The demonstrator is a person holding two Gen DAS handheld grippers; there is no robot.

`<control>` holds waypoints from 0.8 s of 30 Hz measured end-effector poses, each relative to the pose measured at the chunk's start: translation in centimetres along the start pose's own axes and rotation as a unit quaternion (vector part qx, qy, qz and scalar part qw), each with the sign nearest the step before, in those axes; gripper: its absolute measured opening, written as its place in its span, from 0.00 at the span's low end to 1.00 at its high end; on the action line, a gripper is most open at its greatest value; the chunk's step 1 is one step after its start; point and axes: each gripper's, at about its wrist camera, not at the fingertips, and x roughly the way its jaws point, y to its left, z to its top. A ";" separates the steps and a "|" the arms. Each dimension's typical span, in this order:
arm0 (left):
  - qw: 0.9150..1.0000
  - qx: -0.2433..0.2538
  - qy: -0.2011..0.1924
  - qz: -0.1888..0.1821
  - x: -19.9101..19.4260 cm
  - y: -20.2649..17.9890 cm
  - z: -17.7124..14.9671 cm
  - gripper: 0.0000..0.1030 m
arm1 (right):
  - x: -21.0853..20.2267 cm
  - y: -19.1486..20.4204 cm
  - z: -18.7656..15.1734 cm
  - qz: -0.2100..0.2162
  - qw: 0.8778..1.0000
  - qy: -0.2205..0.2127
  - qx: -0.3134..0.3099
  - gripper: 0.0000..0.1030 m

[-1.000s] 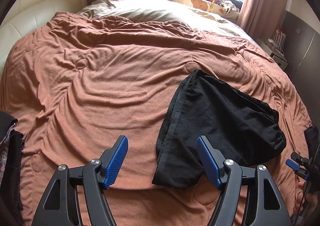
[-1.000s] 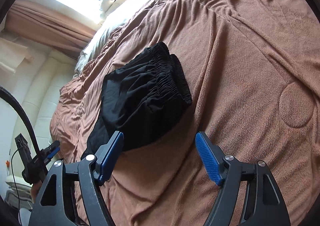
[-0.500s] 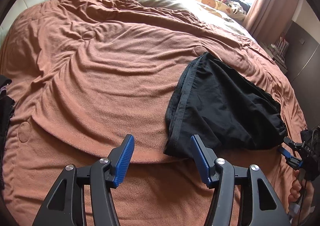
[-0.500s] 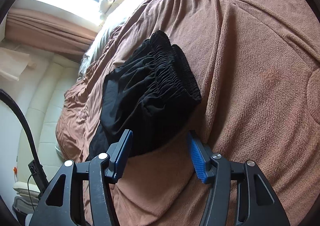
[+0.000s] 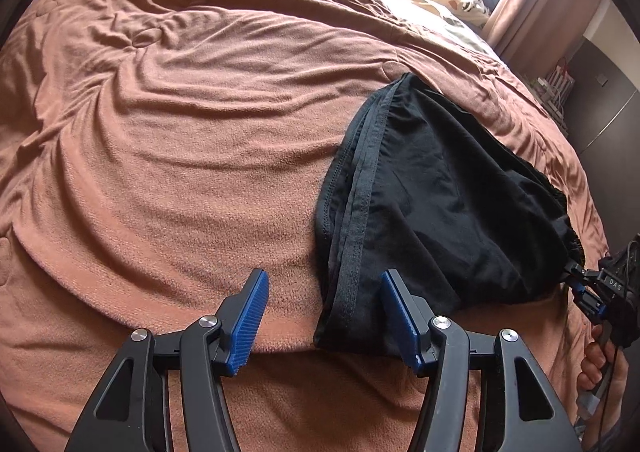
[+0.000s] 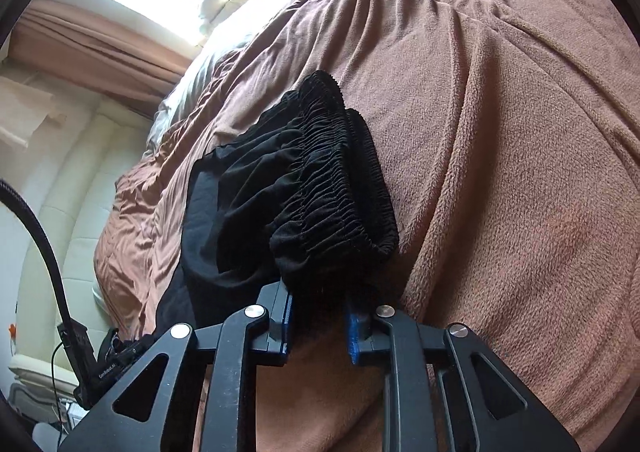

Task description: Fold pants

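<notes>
The left hand-held gripper [image 5: 324, 316] had come down toward the bed's brown blanket [image 5: 168, 155] since a second before. Its jaws had narrowed a little but stood released, with the hem corner of the black pants [image 5: 440, 211] between them and not pinched. To the right, the right hand-held gripper [image 6: 318, 318] had gone from wide open to closing on the gathered waistband corner [image 6: 336, 252], the cloth already between its pads. That likely meant both near corners were about to be lifted for the next fold. The pants lay folded on the bed, long axis running from hem at the left across to waistband at the right.
</notes>
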 end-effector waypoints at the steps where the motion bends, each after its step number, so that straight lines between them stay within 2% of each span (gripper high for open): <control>1: 1.000 0.000 0.003 -0.001 0.4 -0.1 0.0 0.59 | -0.1 0.1 0.0 -0.001 1.000 -0.005 -0.001 0.17; 6: 1.000 0.005 0.017 -0.005 2.3 -0.5 0.1 0.59 | -0.7 -0.5 0.1 -0.010 1.000 -0.026 0.009 0.16; 10: 0.999 0.002 0.023 -0.021 3.6 -0.8 0.1 0.59 | -0.6 -0.6 -0.2 -0.010 1.000 -0.021 0.008 0.16; 14: 1.000 0.009 0.021 -0.019 4.3 -1.2 0.1 0.57 | -0.3 -0.4 -0.1 -0.011 1.000 -0.018 0.005 0.16; 15: 1.000 0.005 0.017 -0.023 4.3 -1.2 0.2 0.52 | -0.3 -0.6 0.1 -0.011 1.000 -0.016 0.007 0.16; 17: 0.999 -0.004 0.020 -0.041 4.4 -1.1 0.5 0.15 | -0.3 -0.7 0.2 -0.011 1.000 -0.015 0.007 0.16; 18: 0.998 -0.008 0.022 -0.051 4.4 -1.1 0.6 0.12 | -0.2 -0.5 0.3 -0.012 1.000 -0.014 0.006 0.16; 20: 0.999 -0.001 0.010 -0.043 3.7 -1.4 0.6 0.09 | -0.3 -0.3 0.3 -0.014 1.000 -0.016 0.001 0.16; 24: 0.998 -0.018 -0.014 -0.051 1.6 -1.2 0.7 0.07 | -0.6 -0.2 0.4 -0.009 1.000 -0.018 -0.003 0.16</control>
